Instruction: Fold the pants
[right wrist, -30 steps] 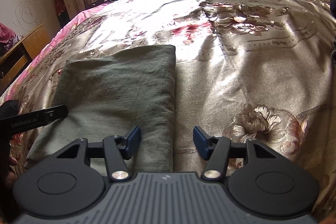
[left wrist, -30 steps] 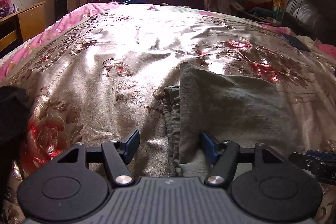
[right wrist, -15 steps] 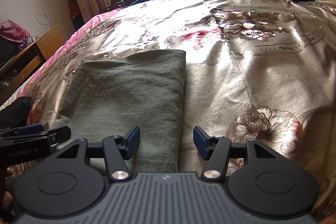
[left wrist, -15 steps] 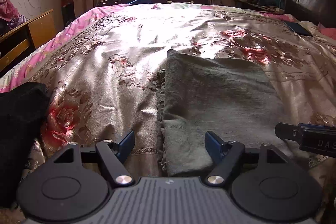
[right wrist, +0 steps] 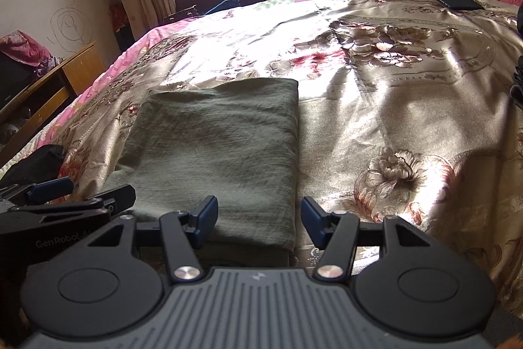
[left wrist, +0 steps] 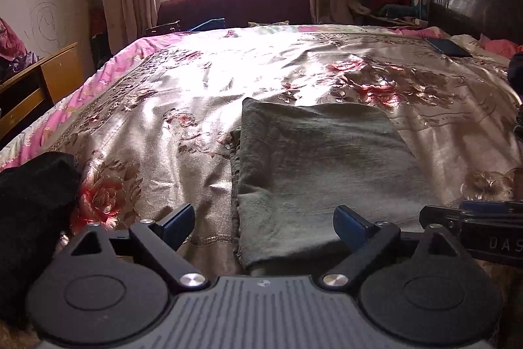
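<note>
Both claws have backed away from the folded grey-green pants [left wrist: 313, 165] lying flat on the bedspread [left wrist: 183, 94]. Left claw [left wrist: 263, 223] and right claw [right wrist: 256, 216] wide, empty. Fold looks complete.

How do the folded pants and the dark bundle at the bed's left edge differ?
The pants are grey-green; the dark bundle is black. The pants lie flat in a neat rectangle mid-bed; the bundle sits heaped at the edge. Both rest on the floral bedspread, ungripped.
</note>
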`<state>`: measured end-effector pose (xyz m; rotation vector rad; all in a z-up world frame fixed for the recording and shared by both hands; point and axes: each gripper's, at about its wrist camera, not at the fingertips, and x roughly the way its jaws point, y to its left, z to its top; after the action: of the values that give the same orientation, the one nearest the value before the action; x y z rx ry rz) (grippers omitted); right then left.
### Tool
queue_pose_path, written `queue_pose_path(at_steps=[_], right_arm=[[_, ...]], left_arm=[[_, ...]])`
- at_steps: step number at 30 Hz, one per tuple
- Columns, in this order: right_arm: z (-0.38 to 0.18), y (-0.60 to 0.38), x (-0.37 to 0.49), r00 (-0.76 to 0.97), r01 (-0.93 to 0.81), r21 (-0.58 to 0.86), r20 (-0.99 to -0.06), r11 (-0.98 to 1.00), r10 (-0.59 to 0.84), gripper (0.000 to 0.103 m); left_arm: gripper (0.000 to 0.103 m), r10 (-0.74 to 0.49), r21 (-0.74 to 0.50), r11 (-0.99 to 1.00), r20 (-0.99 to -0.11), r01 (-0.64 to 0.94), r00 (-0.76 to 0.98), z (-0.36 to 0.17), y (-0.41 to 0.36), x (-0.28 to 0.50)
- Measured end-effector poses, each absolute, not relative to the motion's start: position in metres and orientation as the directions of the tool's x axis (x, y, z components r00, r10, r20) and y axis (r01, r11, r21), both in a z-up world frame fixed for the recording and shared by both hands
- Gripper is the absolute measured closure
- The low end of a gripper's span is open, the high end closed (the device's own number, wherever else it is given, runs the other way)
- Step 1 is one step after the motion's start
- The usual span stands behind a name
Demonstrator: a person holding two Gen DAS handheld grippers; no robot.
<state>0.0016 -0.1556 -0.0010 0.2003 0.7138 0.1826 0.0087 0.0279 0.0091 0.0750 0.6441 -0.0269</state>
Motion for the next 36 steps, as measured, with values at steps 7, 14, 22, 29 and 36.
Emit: queue_pose_path(at_steps=[7,14,22,29,36], right_arm=[[0.0004,-0.1574,-0.0037,0.753,-0.073,0.243,-0.622,0.967,0.214,0.046],[-0.0004,-0.1565,-0.0035,0.753,-0.075,0.237,-0.623,0.969,0.211,0.045],[-0.0014,-0.1596,-0.0031,0.751,-0.070,0.250,-0.624,0.966,0.216,0.045],[-0.0036,-0.1605,-0.0017,0.742,-0.063,0.254,-0.634,0.965,0.216,0.045],[-0.0028,-0.1599,-0.0018,0.745,-0.064,0.252,-0.632,0.966,0.214,0.045]], left_arm=[[0.000,-0.004,0.039,0.999,-0.604,0.036,0.797,0.0092,0.0305,0.0093],[0.000,-0.012,0.047,0.998,-0.621,0.053,0.784,0.0051,0.0263,0.0120],[0.000,-0.010,0.053,0.997,-0.629,0.055,0.777,0.0046,0.0249,0.0133],[0.000,-0.014,0.036,0.998,-0.637,0.048,0.771,0.0027,0.0278,0.0148],[0.000,-0.005,0.040,0.998,-0.649,0.041,0.761,0.0008,0.0282,0.0167]])
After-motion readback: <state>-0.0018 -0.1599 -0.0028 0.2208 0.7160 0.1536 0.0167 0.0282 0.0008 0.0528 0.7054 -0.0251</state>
